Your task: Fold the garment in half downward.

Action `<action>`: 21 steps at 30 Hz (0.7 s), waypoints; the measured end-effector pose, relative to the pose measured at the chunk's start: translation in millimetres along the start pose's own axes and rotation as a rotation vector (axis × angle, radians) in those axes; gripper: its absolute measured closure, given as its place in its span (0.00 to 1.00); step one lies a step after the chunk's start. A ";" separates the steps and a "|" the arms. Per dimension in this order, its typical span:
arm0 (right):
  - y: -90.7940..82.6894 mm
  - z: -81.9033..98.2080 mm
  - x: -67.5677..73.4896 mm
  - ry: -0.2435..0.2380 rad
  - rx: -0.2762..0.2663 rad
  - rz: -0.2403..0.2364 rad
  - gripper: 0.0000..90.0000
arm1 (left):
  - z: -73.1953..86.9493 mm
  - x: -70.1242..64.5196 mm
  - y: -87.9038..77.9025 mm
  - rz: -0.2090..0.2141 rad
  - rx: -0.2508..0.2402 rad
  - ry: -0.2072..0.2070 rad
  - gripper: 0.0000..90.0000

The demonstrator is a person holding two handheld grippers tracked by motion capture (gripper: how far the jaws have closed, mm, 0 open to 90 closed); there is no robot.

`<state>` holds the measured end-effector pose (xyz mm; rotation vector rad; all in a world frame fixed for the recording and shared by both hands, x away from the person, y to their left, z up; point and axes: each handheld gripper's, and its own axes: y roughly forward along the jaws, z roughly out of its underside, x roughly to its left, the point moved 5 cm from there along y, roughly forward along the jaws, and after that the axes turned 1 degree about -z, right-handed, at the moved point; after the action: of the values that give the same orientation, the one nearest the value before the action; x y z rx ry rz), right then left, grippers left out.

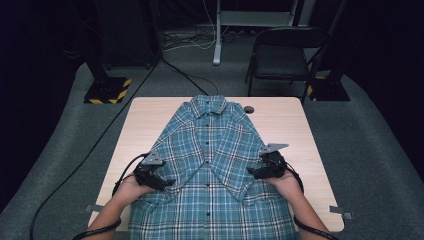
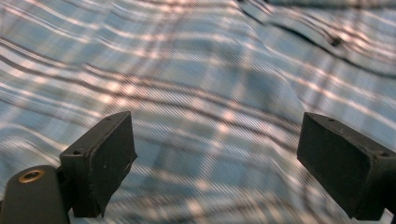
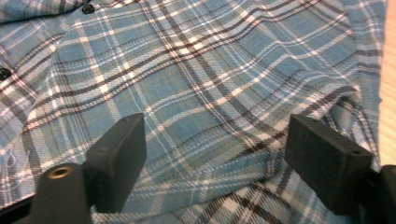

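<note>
Plaid button-up shirt (image 1: pixel 212 165) is laid face-up on the wooden table (image 1: pixel 145 120), collar at the far edge, hem hanging over the near edge. Long axis runs near-to-far along the button placket. Both sleeves are seen folded diagonally inward across the chest, meeting near the placket.

Left gripper (image 1: pixel 159 182) is held at the shirt's left side seam, pointing inward toward the placket. Jaws are spread; in the left gripper view only plaid cloth is seen past the pads (image 2: pixel 105 158), nothing pinched between them. Frame is motion-blurred there.

Right gripper (image 1: pixel 257 172) is held at the right side, over the folded sleeve edge, also pointing inward. Jaws are spread, no fabric clamped; a rumpled fold (image 3: pixel 336 100) of cloth is seen just beyond the right-hand pad.

Key relation: each side edge lies directly under or just outboard of its own gripper, so each is served by the nearer hand. Fold line is judged to run parallel to the long axis; the next grasp is judged to call for a drop onto the side edges, then a draw inward toward the placket.

Risk, as a judgement: a folded sleeve could be dragged out of place if only the top layer is caught.
</note>
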<state>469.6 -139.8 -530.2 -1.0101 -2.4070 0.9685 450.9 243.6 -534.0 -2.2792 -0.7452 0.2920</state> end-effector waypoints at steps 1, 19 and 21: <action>1.2 -1.3 0.0 0.006 0.009 -0.004 0.25 | -3.0 3.2 3.0 -0.018 0.004 -0.011 0.15; 36.2 -17.0 -7.6 0.047 0.016 0.043 0.29 | -41.2 29.0 63.0 -0.071 0.055 -0.096 0.16; 39.0 -12.9 -8.6 0.043 0.027 0.041 0.31 | -36.9 28.6 67.8 -0.063 0.067 -0.093 0.16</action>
<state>501.4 -120.2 -549.3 -1.0639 -2.3409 0.9811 518.0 200.3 -554.1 -2.1863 -0.8410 0.3901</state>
